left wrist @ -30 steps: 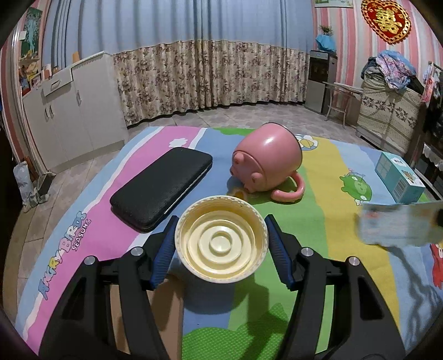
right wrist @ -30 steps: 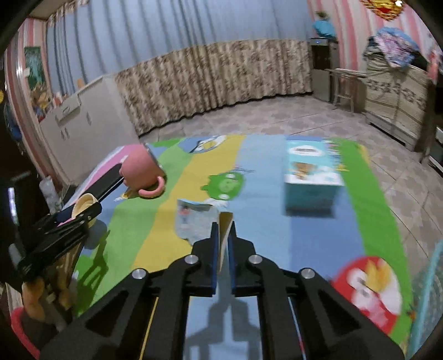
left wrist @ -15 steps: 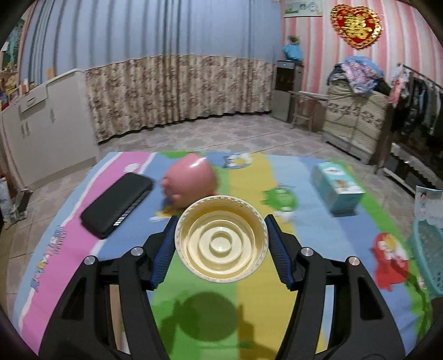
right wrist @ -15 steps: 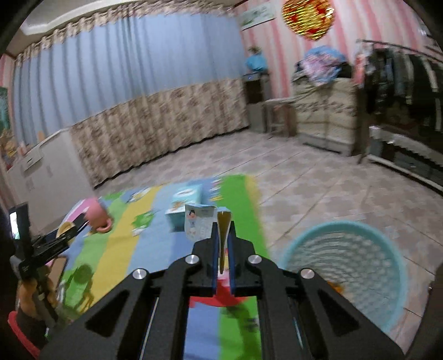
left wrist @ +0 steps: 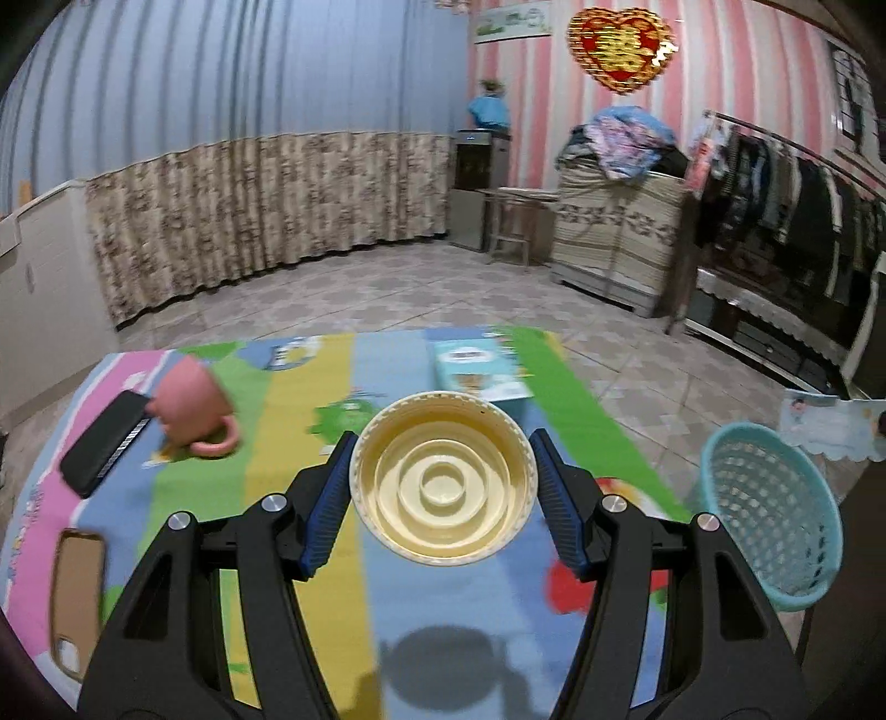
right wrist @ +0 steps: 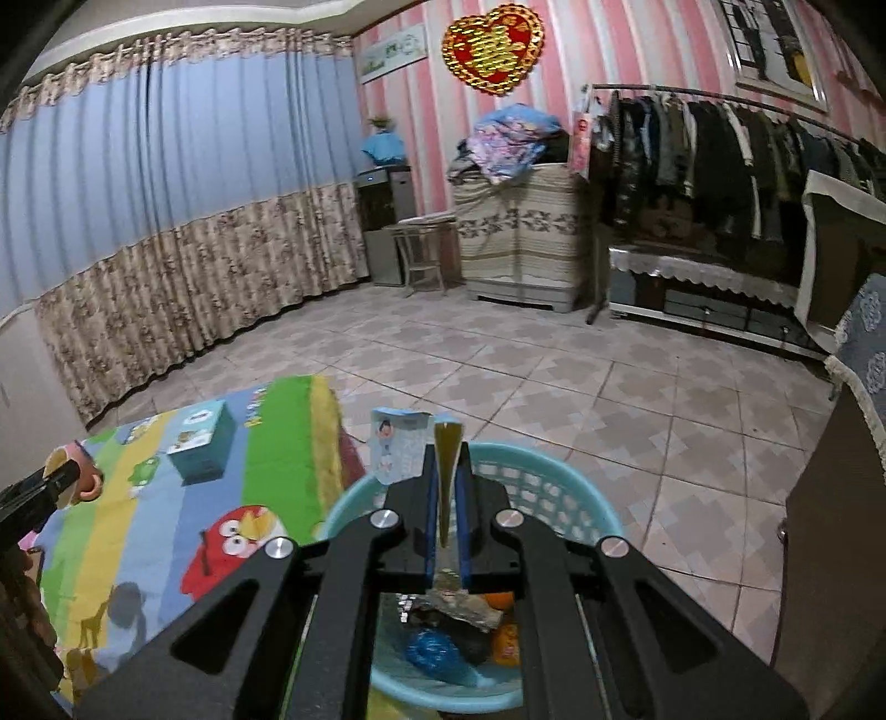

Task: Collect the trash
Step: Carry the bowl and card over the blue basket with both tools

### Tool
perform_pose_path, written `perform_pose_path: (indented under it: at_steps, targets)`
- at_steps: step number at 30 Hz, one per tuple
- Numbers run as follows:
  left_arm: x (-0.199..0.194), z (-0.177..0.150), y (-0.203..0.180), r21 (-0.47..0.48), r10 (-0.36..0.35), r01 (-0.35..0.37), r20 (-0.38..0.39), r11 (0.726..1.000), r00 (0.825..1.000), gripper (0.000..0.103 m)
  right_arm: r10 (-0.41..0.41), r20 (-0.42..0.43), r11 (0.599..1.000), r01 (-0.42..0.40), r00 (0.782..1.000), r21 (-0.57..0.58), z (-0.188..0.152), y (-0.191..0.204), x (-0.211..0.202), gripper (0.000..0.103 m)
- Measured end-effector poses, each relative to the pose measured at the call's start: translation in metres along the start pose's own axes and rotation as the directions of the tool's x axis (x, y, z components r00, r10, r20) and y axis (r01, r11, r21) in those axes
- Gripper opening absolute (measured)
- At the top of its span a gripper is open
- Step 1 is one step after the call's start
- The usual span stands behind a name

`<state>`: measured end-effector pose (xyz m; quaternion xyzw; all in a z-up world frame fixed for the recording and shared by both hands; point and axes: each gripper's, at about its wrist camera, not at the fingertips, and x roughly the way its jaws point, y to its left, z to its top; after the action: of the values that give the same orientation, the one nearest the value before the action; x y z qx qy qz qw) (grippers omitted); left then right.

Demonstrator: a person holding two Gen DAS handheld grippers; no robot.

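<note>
Right gripper (right wrist: 447, 493) pinching wrapper (right wrist: 400, 448) above teal basket (right wrist: 559, 498); left gripper (left wrist: 443, 487) clamping cream lid (left wrist: 443, 484); risk: wrapper flutters onto mat if released early

Place: somebody's lived-in home, looks like a bedroom-living room combo
Walls: pink striped wallpaper (right wrist: 653, 50) showing, red-and-gold heart ornament (right wrist: 492, 47) hanging up
Window side: long blue curtains (right wrist: 166, 166) covering it
Clothes: dark garments hanging on an open metal rail (right wrist: 736, 149)
Floor: beige patterned tiles (right wrist: 554, 376), colourful cartoon play mat (left wrist: 310, 443) lying there

Left tool (left wrist: 443, 487) clamped around a round cup; right tool (right wrist: 447, 498) pinched on a wrapper
</note>
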<state>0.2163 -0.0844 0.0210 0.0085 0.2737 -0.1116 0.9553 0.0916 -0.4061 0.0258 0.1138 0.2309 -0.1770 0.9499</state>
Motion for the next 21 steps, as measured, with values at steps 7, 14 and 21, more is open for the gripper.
perform_pose_path:
  at_steps: [7,14,21]
  targets:
    - [0.006,-0.003,-0.069,0.051,-0.111,0.112,-0.014,0.992,0.994,0.061,-0.001,-0.015,0.999,0.001,1.0,0.034,-0.005,-0.021,0.007,0.006]
    - [0.022,-0.013,-0.134,0.088,-0.218,0.223,-0.068,0.971,0.974,0.061,-0.002,-0.039,0.998,0.004,0.999,0.057,-0.009,-0.039,0.016,0.006]
    - [0.049,-0.021,-0.187,0.121,-0.285,0.3,-0.13,0.946,0.95,0.061,-0.005,-0.057,0.994,0.012,0.998,0.112,-0.013,-0.063,0.021,0.006]
